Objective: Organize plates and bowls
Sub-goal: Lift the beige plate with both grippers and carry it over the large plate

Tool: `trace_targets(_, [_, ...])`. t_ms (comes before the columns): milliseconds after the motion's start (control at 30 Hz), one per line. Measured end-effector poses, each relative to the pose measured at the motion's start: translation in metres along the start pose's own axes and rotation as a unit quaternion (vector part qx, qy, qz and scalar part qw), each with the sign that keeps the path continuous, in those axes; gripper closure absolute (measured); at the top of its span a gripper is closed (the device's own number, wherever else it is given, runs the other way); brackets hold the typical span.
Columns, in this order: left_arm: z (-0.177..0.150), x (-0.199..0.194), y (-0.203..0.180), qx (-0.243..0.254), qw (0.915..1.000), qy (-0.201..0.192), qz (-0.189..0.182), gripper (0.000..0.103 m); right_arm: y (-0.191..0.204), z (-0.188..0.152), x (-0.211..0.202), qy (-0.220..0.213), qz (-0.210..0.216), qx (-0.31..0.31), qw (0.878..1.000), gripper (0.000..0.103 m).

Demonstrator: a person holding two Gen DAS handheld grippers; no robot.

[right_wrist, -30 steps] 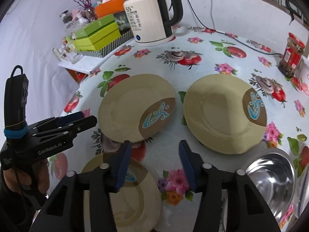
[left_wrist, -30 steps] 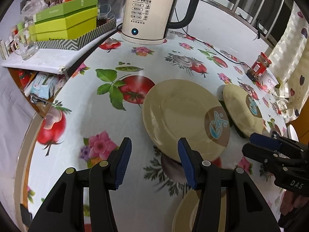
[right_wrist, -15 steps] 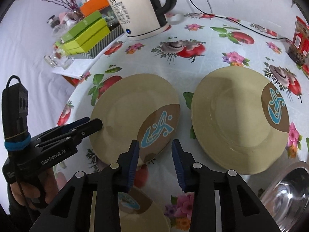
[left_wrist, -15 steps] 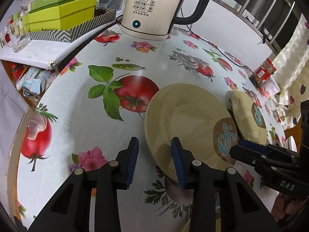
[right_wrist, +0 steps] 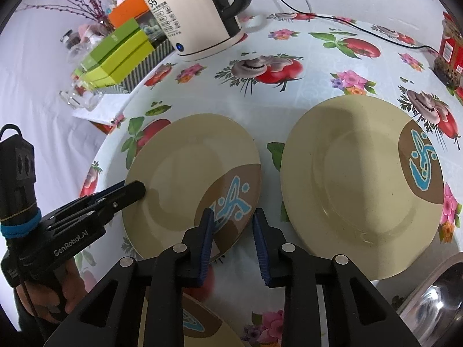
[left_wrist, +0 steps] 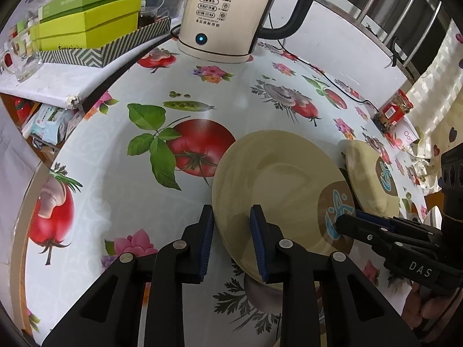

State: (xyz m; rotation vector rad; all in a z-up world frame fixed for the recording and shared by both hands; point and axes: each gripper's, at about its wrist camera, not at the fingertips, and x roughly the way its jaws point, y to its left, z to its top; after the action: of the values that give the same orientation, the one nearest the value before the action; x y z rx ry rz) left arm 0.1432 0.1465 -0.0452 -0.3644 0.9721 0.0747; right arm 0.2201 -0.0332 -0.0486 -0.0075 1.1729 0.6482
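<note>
The plates still lie apart on the tabletop (right_wrist: 289, 86), none stacked, so the sorting looks barely begun. The middle plate (right_wrist: 185, 173) lies flat between both tools, its brown patch turned toward the right tool (right_wrist: 233, 228), whose jaws are closing astride that rim. The left tool (left_wrist: 231, 225) straddles the opposite rim, jaws likewise closing, not yet pinching. A second plate (right_wrist: 356, 179) lies right of it, a third plate (right_wrist: 185, 321) beneath the right tool, a steel bowl (right_wrist: 434, 297) at far right.

Both grippers' jaws closing on one plate (right_wrist: 185, 170) — right gripper (right_wrist: 233, 232), left gripper (right_wrist: 136, 188).
</note>
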Motion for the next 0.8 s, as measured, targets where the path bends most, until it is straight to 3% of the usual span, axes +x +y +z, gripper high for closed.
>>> trace_targets(433, [-0.013, -0.033, -0.012, 0.005, 0.9999, -0.011, 0.008, 0.076, 0.010, -0.011, -0.024, -0.005, 0.009, -0.009, 1.000, 0.077])
trace_targets(800, [-0.055, -0.068, -0.031, 0.016, 0.9998, -0.008, 0.009, 0.076, 0.018, -0.056, -0.061, -0.003, 0.015, -0.019, 1.000, 0.077])
